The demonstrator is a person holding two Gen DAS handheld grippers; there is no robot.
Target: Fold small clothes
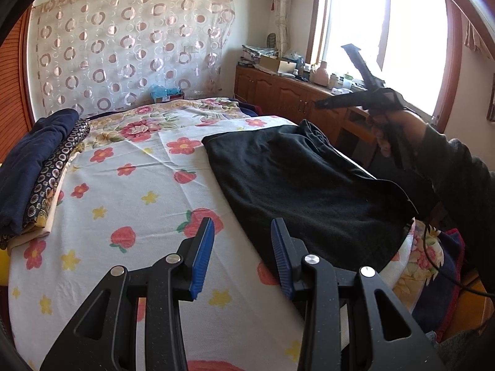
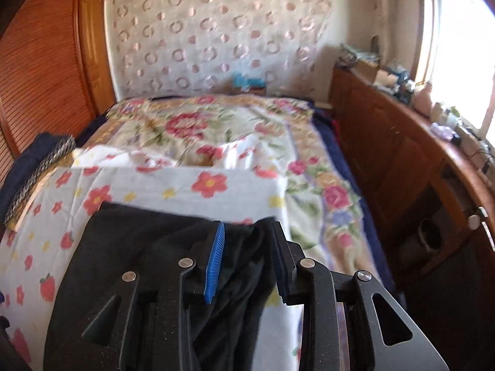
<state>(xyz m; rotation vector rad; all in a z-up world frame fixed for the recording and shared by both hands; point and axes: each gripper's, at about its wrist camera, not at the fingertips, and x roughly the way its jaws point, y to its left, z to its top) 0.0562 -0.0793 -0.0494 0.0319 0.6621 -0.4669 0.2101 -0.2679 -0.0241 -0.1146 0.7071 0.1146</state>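
Note:
A black garment lies spread on the flowered sheet of the bed, with its bunched waistband end toward the far right. My left gripper hovers open over the sheet just left of the garment's near edge, with nothing between its blue pads. A person's hand holds the right gripper up in the air beyond the garment's right side. In the right wrist view the right gripper stands open above the black garment. The cloth shows below the gap, and the pads do not press on it.
A stack of folded clothes sits at the bed's left edge. A wooden cabinet with clutter on top runs along the right wall under the window. A dark sleeve and a cable hang at the bed's right side.

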